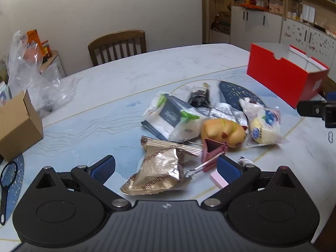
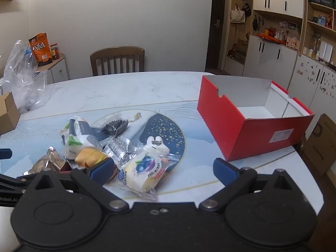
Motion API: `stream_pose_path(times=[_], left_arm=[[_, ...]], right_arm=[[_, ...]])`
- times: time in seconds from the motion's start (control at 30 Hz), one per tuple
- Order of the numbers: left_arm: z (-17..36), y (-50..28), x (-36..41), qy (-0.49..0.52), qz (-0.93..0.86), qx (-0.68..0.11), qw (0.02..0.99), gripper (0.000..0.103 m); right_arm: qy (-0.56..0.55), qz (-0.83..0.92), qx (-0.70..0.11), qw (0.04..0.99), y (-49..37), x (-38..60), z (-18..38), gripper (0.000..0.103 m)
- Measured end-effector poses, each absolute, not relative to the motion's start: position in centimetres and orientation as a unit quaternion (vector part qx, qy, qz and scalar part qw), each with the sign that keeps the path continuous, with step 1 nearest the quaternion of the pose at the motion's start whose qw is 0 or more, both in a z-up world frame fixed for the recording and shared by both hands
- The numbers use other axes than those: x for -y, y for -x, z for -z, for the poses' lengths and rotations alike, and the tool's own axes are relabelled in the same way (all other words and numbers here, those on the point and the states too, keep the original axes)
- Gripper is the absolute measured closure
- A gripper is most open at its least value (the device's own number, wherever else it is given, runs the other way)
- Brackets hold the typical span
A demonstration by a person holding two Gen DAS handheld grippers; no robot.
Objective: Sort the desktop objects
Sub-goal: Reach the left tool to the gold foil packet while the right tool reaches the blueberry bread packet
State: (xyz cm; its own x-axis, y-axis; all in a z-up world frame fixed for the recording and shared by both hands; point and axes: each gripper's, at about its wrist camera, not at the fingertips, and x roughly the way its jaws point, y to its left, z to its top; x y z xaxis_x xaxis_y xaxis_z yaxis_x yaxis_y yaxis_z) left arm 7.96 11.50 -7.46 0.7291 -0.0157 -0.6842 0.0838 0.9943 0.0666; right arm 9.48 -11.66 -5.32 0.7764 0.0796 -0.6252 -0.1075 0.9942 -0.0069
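My left gripper (image 1: 166,168): fingers spread wide, nothing between the pads, hovering low over the near edge of the pile. My right gripper (image 2: 164,171): also spread wide and empty, above the right side of the pile.

Pile, middle of the marble table (image 2: 126,88), items overlapping:
- Gold foil snack bag (image 1: 159,170), nearest my left fingers, crumpled; print readable only in part.
- Dark red binder clip (image 1: 212,153), just beside the bag, partly behind my left gripper's right pad (image 1: 227,169); blurred.
- Pink block (image 1: 218,179), corner only, the rest hidden by that same finger.
- Yellow plush toy (image 1: 223,132), partly covered by wrappers; in the right view my left pad (image 2: 103,170) hides much of it.
- Blueberry bread packet (image 2: 142,172), clear wrapper, closest to my right gripper.
- Grey-and-white packet with green marks (image 1: 170,115), far left of the pile.
- Silver printed wrapper (image 2: 119,149), text too small to read.
- Small black item in clear wrap (image 2: 115,126), at the back; cannot tell what it is.
- White figure in wrap (image 2: 156,145), lying on a dark blue speckled mat (image 2: 168,130).

Red box (image 2: 247,126): open, white inside, right of the pile and well apart from it.

Cardboard box (image 1: 19,126): far left, cut off by the frame. Clear plastic bag (image 1: 35,79) behind it. Black loop-handled item (image 1: 6,189) at the left edge, mostly out of frame.
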Motion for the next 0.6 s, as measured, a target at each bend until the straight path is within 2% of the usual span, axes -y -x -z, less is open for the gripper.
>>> stream_pose_path(times=[0.4,0.6], left_arm=[[8.2,-11.2,-12.7,-0.040,0.000,-0.391,0.919,0.001],[9.2,-12.1,-13.0,-0.040,0.007,-0.414,0.909,0.007]], right_arm=[[0.027,-0.074,-0.357,0.931,-13.4,11.3,7.7,0.004],[0.027,-0.085,-0.382,0.920,-15.0,10.6,9.4,0.011]])
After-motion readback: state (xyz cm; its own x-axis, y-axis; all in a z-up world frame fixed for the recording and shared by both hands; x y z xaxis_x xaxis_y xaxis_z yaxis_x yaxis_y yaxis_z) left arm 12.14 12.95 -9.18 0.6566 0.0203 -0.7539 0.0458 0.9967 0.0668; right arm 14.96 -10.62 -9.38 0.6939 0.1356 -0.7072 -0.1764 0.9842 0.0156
